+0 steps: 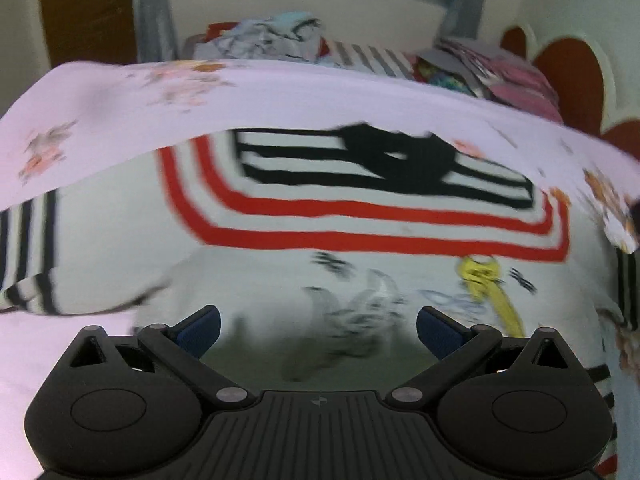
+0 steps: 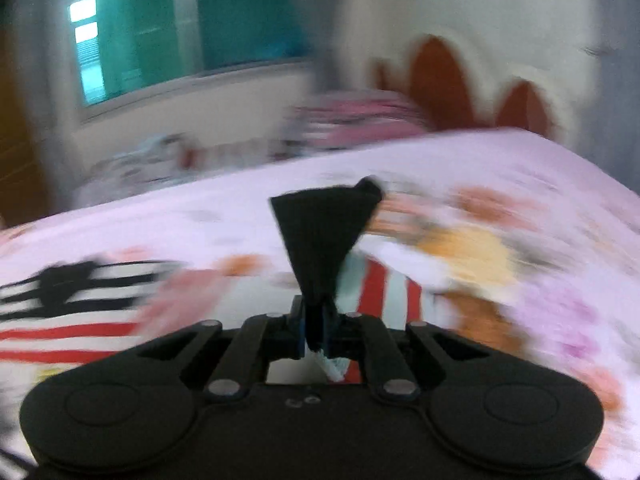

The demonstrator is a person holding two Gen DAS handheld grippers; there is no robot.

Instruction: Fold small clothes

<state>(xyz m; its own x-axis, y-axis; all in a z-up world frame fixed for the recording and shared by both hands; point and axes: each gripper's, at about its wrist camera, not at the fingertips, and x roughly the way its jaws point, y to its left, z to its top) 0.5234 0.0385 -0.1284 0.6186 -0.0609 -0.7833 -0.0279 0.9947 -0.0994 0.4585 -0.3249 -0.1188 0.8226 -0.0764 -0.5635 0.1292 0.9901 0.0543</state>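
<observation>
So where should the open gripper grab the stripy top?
Probably at the stripy sleeve cuff on the left, coming from above. The left gripper is open and empty, and that cuff sticks out flat and free on the bedsheet.

You're looking at soft stuff mostly: the small shirt (image 1: 360,216) is showing up as matt knit cloth, white with red and black stripes and a printed picture, its black trim (image 2: 324,236) a ribbed-looking fabric. The bed sheet (image 1: 120,112) is reading as smooth, thin pink floral cotton-like cloth. Your left gripper (image 1: 318,330) and right gripper (image 2: 316,326) are both looking like matt black plastic with dull metal pins and blue rubbery pads (image 1: 198,332).
</observation>
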